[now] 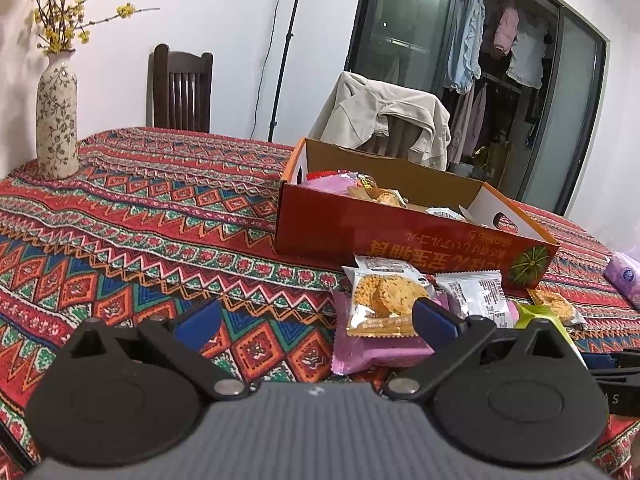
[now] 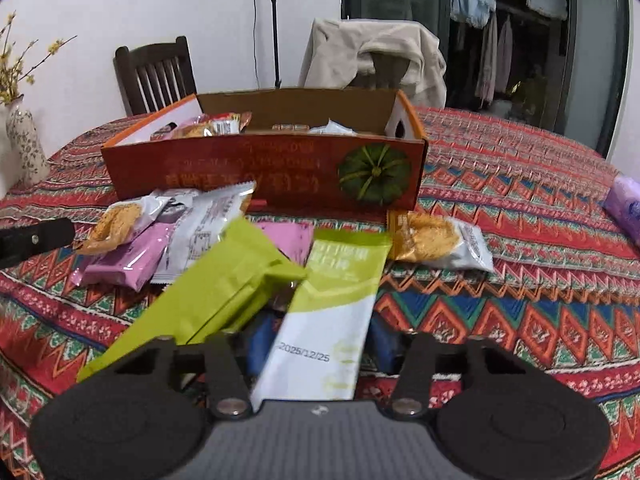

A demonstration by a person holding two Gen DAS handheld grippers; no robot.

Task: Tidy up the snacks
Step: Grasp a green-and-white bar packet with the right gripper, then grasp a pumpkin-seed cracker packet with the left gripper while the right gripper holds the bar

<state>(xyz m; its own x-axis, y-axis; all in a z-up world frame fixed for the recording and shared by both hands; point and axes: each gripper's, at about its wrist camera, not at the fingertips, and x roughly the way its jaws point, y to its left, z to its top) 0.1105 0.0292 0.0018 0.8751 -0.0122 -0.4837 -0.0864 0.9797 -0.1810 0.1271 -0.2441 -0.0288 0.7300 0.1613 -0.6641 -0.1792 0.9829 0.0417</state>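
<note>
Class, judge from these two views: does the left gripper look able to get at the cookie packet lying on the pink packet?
Probably yes. The left gripper is open, the cookie packet lies on top of the pink packet just by its right finger, and nothing covers it.

Snack packets point(image 2: 192, 236) heaped before open red box point(image 2: 264, 176), more snacks point(image 2: 216, 126) inside.

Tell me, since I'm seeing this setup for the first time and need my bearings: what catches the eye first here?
The bright red patterned tablecloth dominates, with an open orange pumpkin-print box of snacks at its middle. In front of the box lies a loose heap of packets, and the right gripper has two green packets over its blue fingers. The left gripper is open beside a cracker packet on the heap's left side.
</note>
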